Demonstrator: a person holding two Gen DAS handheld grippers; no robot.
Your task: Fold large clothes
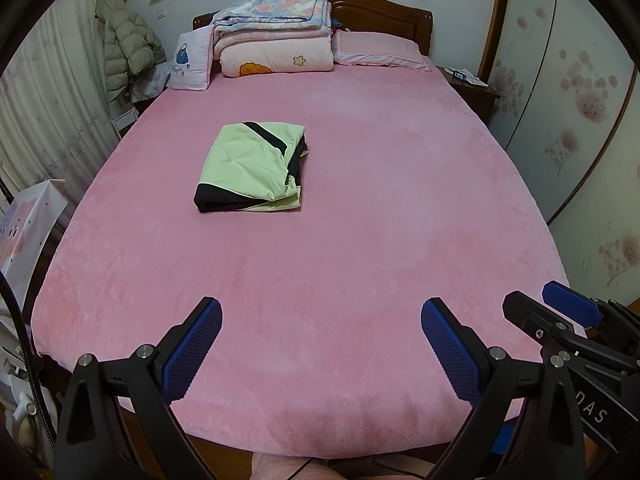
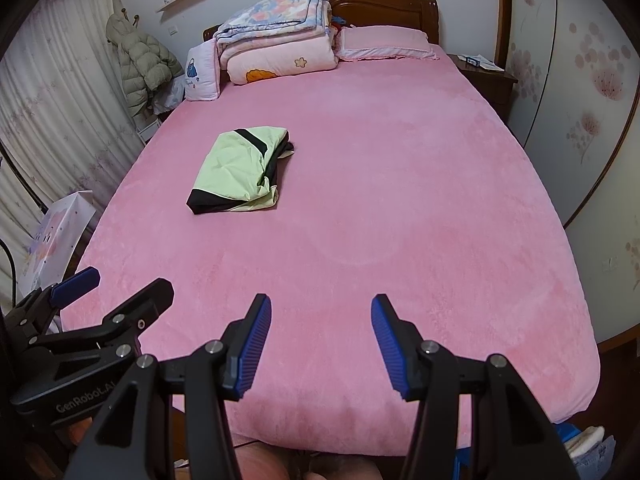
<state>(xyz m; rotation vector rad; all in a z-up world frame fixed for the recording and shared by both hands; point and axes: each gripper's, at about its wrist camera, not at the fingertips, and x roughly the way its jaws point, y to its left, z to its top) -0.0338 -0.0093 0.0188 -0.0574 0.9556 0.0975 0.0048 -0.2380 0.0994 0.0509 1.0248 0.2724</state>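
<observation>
A light green garment with black trim [image 1: 250, 167] lies folded into a compact rectangle on the pink bed [image 1: 360, 220], left of centre; it also shows in the right wrist view [image 2: 238, 170]. My left gripper [image 1: 320, 312] is open and empty, held over the bed's near edge, far from the garment. My right gripper [image 2: 322, 308] is open and empty too, beside the left one. The right gripper shows at the right edge of the left wrist view [image 1: 544, 304], and the left gripper at the left edge of the right wrist view [image 2: 120, 284].
Folded quilts [image 1: 276, 36] and a pink pillow [image 1: 380, 50] are stacked by the wooden headboard [image 1: 384, 12]. A puffer coat [image 1: 128, 48] hangs left of the bed. A nightstand [image 1: 472, 84] and a wardrobe [image 1: 580, 100] stand on the right. A paper bag [image 1: 24, 224] stands at the left.
</observation>
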